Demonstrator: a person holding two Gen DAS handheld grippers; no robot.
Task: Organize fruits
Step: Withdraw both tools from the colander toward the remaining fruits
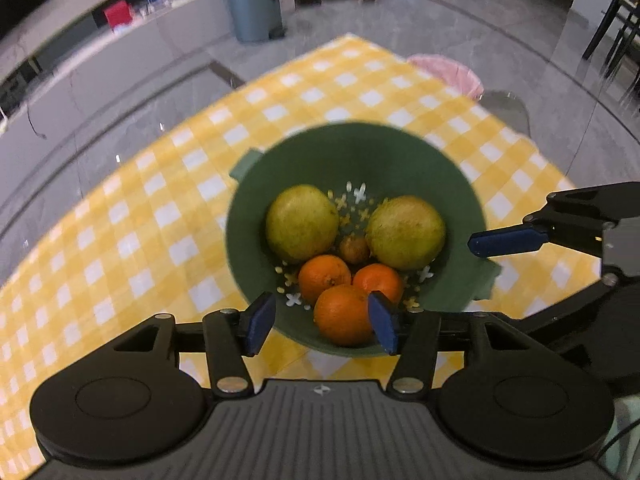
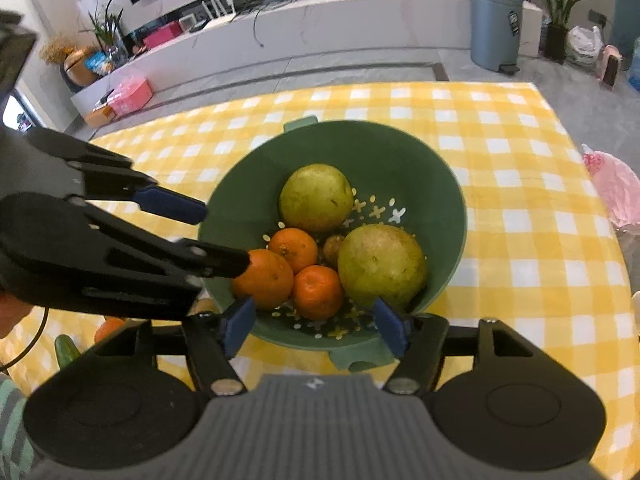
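A green colander bowl (image 1: 360,152) (image 2: 400,148) stands on the yellow checked cloth. Inside lie two large yellow-green fruits (image 1: 302,222) (image 2: 316,196), three oranges (image 1: 324,276) (image 2: 318,290) and one small brown fruit (image 1: 354,250) (image 2: 333,246). My left gripper (image 1: 322,322) hovers open over the bowl's near rim, above the nearest orange, with its pads clear of it. My right gripper (image 2: 316,326) hangs open over the opposite rim with nothing gripped. Each gripper shows in the other's view, reaching in from the side at the bowl's edge.
An orange (image 2: 108,326) and a green vegetable (image 2: 66,350) lie on the cloth beside the bowl, partly under the left gripper. A pink bag (image 2: 612,184) sits at the table's right edge. A grey bin (image 2: 496,28) stands on the floor beyond.
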